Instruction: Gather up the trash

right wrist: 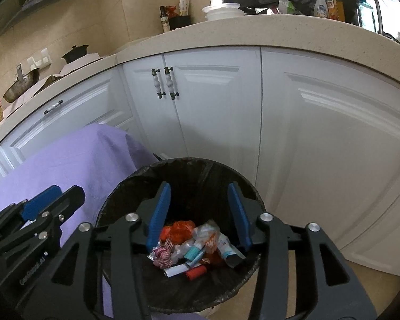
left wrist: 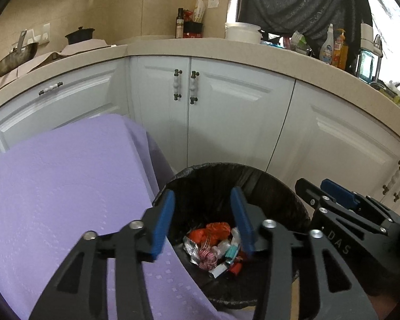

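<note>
A round bin with a black liner (left wrist: 280, 184) (right wrist: 125, 186) stands on the floor against the cabinets. At its bottom lies a heap of trash (left wrist: 213, 242) (right wrist: 194, 245): orange and red wrappers, a red-and-white striped one, foil, a teal-capped tube and a white roll. My left gripper (left wrist: 202, 194) hangs open over the bin's left side with nothing between its blue pads (left wrist: 162, 226). My right gripper (right wrist: 199, 186) is open over the bin's middle, also empty. Each gripper shows in the other's view: the right gripper (left wrist: 316, 185) and the left gripper (right wrist: 65, 190).
A table under a purple cloth (left wrist: 66, 186) (right wrist: 80, 160) touches the bin's left side. White cabinet doors (left wrist: 240, 112) (right wrist: 221, 106) curve behind it under a beige countertop (left wrist: 200, 48) with a pan, a black pot, bottles and white bowls. Tan floor (right wrist: 373, 272) shows at right.
</note>
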Demonstrator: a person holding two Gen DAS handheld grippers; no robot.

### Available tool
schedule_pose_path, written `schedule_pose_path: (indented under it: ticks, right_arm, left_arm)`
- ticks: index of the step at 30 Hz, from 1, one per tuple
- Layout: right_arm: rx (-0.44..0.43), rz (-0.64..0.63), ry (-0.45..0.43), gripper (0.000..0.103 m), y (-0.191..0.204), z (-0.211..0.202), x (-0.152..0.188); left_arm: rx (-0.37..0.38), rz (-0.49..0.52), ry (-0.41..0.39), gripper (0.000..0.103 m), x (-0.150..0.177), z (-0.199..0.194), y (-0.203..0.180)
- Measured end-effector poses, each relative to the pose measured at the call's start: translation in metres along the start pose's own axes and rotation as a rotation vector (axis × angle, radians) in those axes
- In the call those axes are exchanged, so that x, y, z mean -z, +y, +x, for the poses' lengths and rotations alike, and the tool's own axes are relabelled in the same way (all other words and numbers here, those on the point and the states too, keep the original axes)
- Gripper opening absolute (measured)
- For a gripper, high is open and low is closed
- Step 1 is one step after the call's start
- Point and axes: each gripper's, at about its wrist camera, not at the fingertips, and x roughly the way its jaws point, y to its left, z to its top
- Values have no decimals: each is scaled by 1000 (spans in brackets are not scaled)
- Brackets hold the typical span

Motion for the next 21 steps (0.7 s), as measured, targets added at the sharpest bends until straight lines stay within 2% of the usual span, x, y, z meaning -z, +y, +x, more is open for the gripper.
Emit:
schedule_pose_path:
  ticks: [6, 11, 13, 21]
  right_arm:
    - [13, -2, -8, 53, 4, -9, 0]
    - [22, -12, -17, 54, 10, -18, 0]
    - [29, -20, -23, 60, 12, -24, 0]
    - [46, -33, -55, 69, 24, -54, 3]
  left_arm:
    - [-12, 6, -34, 62, -1, -11, 4]
    - [-12, 9, -49, 68, -1, -18, 8]
    - [-17, 13, -59, 70, -2, -23, 10]
    - [-51, 29, -127, 82, -2, -55, 20]
